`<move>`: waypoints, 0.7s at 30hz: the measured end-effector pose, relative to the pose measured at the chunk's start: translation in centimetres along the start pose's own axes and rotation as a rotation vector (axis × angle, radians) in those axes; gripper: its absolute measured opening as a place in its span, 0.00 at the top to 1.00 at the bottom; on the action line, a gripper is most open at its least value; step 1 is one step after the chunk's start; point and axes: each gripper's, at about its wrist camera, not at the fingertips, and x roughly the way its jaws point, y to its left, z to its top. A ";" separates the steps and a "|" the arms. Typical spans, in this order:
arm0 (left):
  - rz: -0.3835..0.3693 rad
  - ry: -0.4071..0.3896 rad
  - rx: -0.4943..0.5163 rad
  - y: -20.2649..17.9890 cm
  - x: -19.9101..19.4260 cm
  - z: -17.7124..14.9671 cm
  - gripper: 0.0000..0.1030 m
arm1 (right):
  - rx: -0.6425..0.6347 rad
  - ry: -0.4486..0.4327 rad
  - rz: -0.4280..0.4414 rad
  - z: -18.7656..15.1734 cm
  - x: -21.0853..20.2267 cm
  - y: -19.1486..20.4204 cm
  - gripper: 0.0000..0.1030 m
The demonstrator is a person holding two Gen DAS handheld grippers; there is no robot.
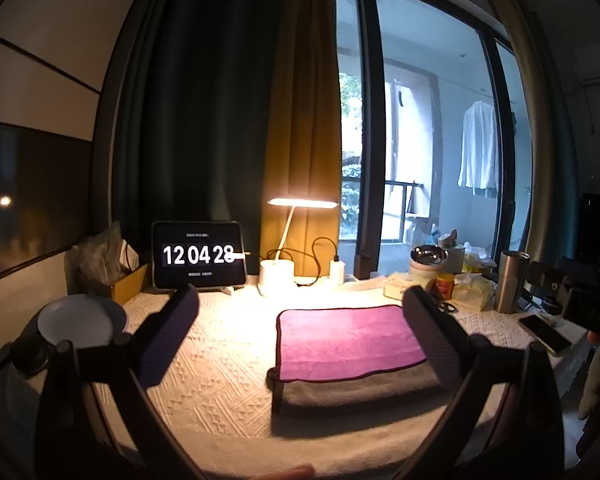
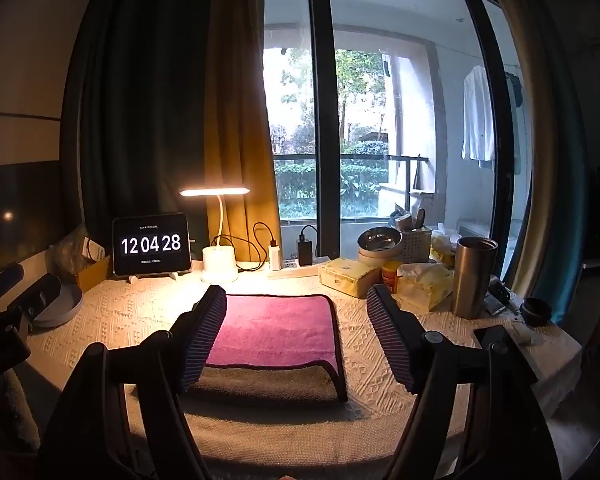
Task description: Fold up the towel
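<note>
Behind left gripper (image 1: 300,320), towel (image 1: 348,340) edge

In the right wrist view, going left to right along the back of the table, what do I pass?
Clock display → desk lamp → white charger → black charger → steel bowl → white basket → steel tumbler.

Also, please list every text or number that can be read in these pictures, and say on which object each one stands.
"12 04 28": large white digits on the tablet clock standing behind the towel.
Small lines above and below those digits: too small to read.
Yellow tissue pack: faint print, blurred.
Small orange jar: label unreadable.
Nothing else bears legible text.
</note>
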 end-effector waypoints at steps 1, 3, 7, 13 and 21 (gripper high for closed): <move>-0.001 -0.001 -0.001 0.1 0.0 0.0 0.01 | 0.001 0.000 0.001 0.0 0.0 0.0 0.26; -0.001 0.000 -0.001 0.1 0.0 0.0 0.01 | 0.000 0.001 0.001 0.0 0.0 0.0 0.26; 0.001 -0.003 -0.002 0.1 -0.1 0.0 0.01 | 0.000 0.002 0.000 0.0 0.0 0.0 0.26; 0.008 -0.007 -0.002 0.2 -0.2 0.0 0.01 | 0.000 0.002 0.001 -0.1 0.0 0.0 0.26; 0.014 -0.010 -0.004 0.2 -0.4 0.0 0.01 | -0.002 0.003 0.000 -0.1 0.1 0.1 0.26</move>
